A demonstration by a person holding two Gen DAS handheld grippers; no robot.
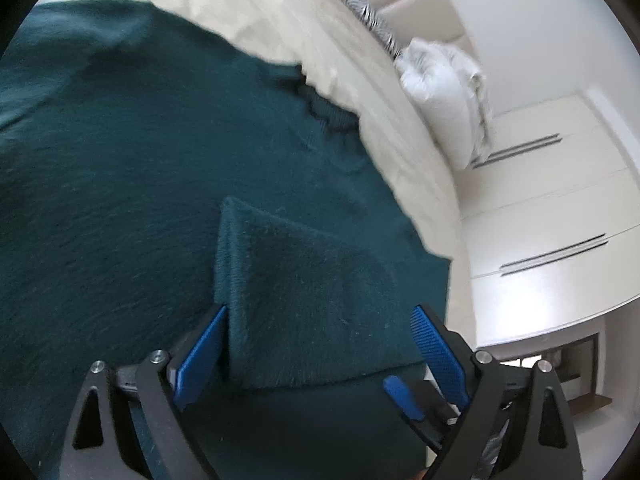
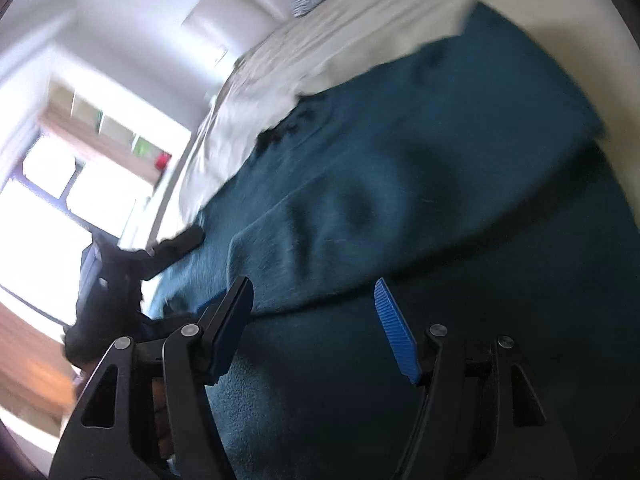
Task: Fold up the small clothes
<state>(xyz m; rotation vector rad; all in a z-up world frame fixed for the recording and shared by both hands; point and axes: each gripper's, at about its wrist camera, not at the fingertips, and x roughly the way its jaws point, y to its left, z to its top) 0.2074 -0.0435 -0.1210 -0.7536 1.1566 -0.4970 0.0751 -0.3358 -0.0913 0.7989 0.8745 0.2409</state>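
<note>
- A dark teal, fuzzy knitted garment [image 1: 140,168] lies spread over a cream-coloured bed cover [image 1: 304,28] and fills most of both wrist views.
- In the left wrist view, a folded-over flap of the same teal knit [image 1: 304,296] forms a raised, pointed wedge on top of the garment.
- The left gripper [image 1: 320,320], black-framed with ribbed blue pads, has its jaws standing wide apart on either side of that flap. The left pad [image 1: 200,356] sits just beside the flap's edge, while the right pad [image 1: 438,356] stands clear of the fabric, so nothing is pinched.
- In the right wrist view, the teal garment [image 2: 440,152] shows a rumpled fold running across it just beyond the fingers.
- The right gripper [image 2: 314,308] is parted, with the teal knit beneath and between the pads but not clamped. This picture is smeared by motion blur.
- The other gripper's black finger [image 2: 178,246] shows at the left edge of the garment in the right wrist view.
- A dark ribbed edge of the garment [image 1: 328,112], perhaps a neckline or cuff, lies against the bed cover at the far side.
- At the head of the bed are a white crumpled pillow [image 1: 444,92] and a black-and-white zebra-striped cushion [image 1: 368,16].
- Beside the bed stand cream cupboard fronts with long dark handle slots [image 1: 552,252].
- A bright window [image 2: 60,200] shows at the left of the right wrist view.
</note>
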